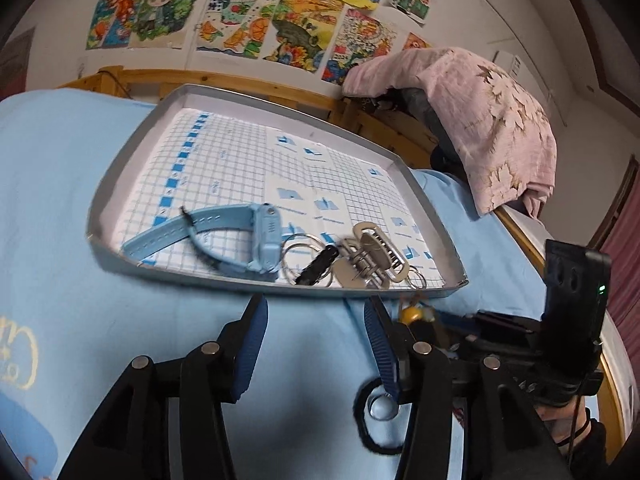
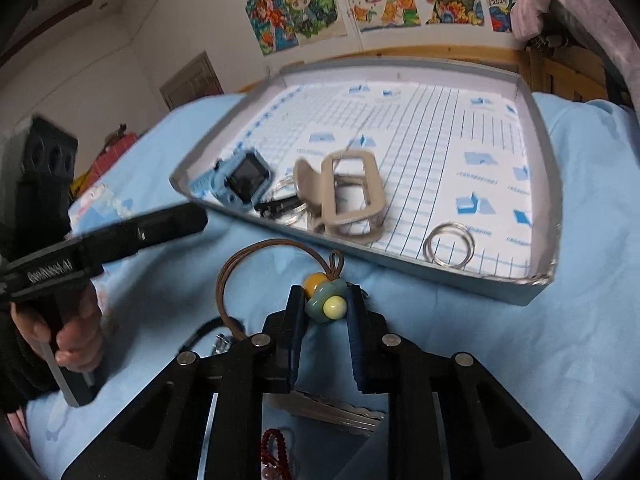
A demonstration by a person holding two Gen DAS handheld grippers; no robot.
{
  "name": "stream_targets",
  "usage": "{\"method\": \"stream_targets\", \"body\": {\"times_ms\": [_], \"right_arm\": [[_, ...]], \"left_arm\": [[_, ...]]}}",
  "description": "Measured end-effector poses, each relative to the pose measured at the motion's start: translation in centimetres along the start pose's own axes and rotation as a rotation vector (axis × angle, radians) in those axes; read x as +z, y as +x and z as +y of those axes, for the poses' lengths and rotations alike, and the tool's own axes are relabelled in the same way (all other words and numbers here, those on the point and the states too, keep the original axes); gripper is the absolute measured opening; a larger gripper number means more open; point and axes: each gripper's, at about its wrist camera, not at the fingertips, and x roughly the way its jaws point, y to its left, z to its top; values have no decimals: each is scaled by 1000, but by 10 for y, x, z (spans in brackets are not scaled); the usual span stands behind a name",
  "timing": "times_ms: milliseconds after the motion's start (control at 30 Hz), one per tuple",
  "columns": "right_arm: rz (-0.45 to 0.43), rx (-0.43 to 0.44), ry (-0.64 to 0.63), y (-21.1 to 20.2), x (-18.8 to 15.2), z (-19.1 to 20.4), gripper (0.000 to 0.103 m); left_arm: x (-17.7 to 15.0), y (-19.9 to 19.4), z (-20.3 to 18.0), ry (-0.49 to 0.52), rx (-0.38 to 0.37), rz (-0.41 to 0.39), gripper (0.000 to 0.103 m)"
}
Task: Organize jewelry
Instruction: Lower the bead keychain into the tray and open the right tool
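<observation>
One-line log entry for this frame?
right tongs: shut on bead charm | left tongs: open, empty | tray: watch, clip, ring

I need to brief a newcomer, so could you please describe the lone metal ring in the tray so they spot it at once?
Start at the shallow grey tray lined with blue-gridded white paper on the light blue bedding. Along its near edge, go right past the taupe plastic hair claw clip. The plain silver split ring lies flat there, apart from everything, unlike the rings tangled in the clutter beside the light blue watch.

Watch (image 1: 240,236) lies in tray (image 1: 424,192) (clip (image 1: 376,252) beside it).
</observation>
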Motion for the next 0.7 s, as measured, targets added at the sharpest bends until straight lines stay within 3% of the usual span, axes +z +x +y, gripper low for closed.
{"method": "stream_targets", "body": {"times_ms": [167,367,500,700], "right_arm": [[-73,15,-24,-21,6,7,18],[-208,-81,40,-35,20,-11,18],[-222,-152,74,-24,22,-22,19],[-169,-215,89,-8,20,-25,22]], "left_arm": [[-4,-6,0,11,13,-5,49],[-5,-3,0,10,15,-4,55],[-7,-1,-1,14,19,0,59],[-9,1,-5,29,23,7,63]]}}
